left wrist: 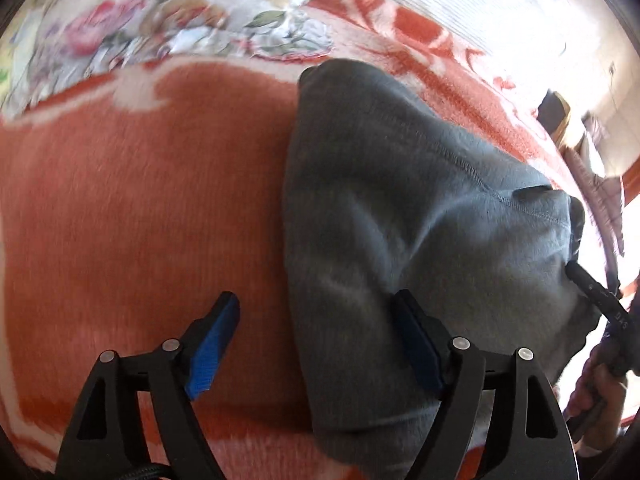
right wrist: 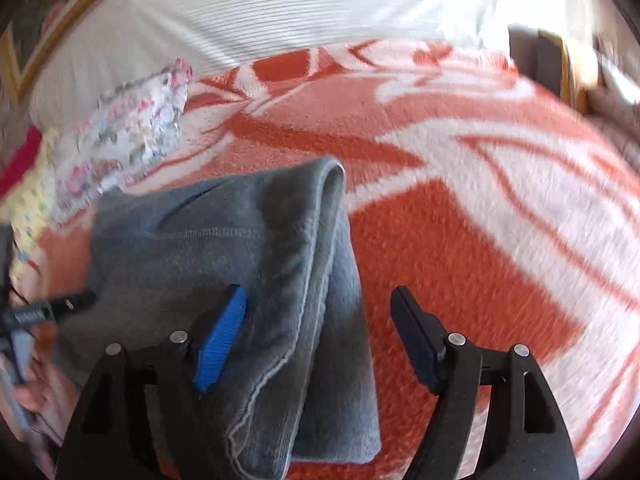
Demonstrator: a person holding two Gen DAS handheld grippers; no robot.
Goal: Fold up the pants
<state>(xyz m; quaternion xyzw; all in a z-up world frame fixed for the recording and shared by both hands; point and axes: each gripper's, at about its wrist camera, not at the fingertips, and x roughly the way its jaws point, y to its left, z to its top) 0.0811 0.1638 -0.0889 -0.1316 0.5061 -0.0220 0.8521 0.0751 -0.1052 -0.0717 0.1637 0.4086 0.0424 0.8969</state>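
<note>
On the orange-and-white blanket (right wrist: 460, 240) lie the grey pants (left wrist: 400, 208), folded into a thick bundle, and I take them as my landmark. My left gripper (left wrist: 316, 340) hangs spread wide over their left edge, holding nothing. My right gripper (right wrist: 320, 332) is equally wide over their right edge, holding nothing. Beyond the pants sits a floral cloth (left wrist: 180, 20), with a white striped pillow (right wrist: 300, 8) behind.

Nothing here can be read properly: pale lettering sits on the black body of the right gripper (left wrist: 616, 312) at the left wrist view's edge, and on the left gripper (right wrist: 32, 314) in the right wrist view, both too blurred to make out.
</note>
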